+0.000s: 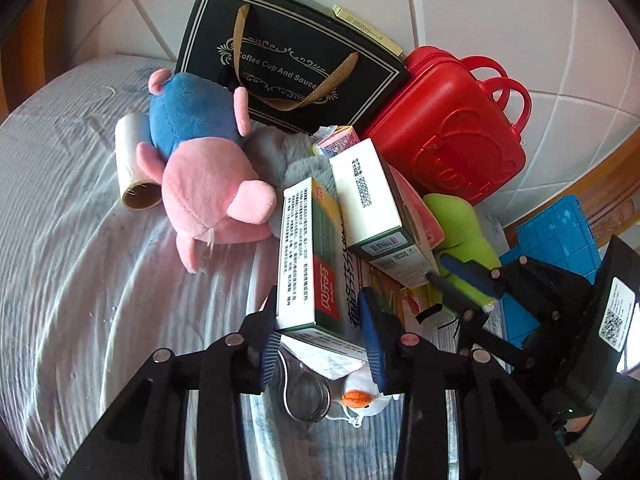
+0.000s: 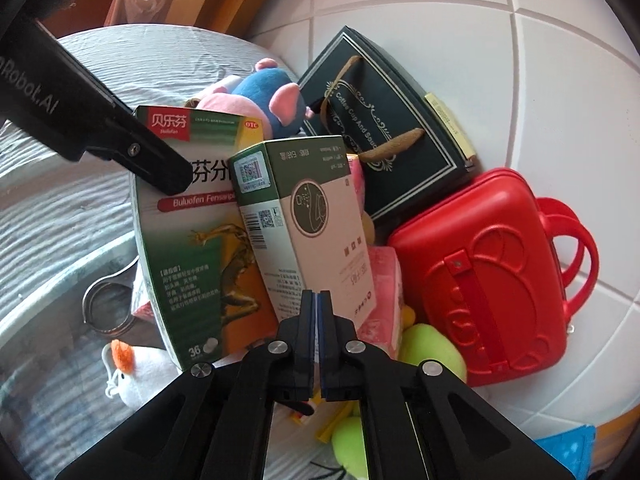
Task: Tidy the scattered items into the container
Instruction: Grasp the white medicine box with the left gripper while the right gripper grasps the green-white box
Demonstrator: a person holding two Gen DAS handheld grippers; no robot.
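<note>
My left claw [image 1: 322, 330] clamps the green medicine box [image 1: 308, 256], while my right claw [image 2: 317, 308] is pinched on the white carton's [image 2: 308, 216] lower edge

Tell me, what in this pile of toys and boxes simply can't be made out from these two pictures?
- Grey furry thing, left view: mostly buried under the pink and blue plush toy and the boxes.
- Green plush, right view: the right gripper covers most of it.
- Blue crate, left view: blocked by the right gripper, cut by the edge.
- Small print on the green medicine box: too small.
</note>
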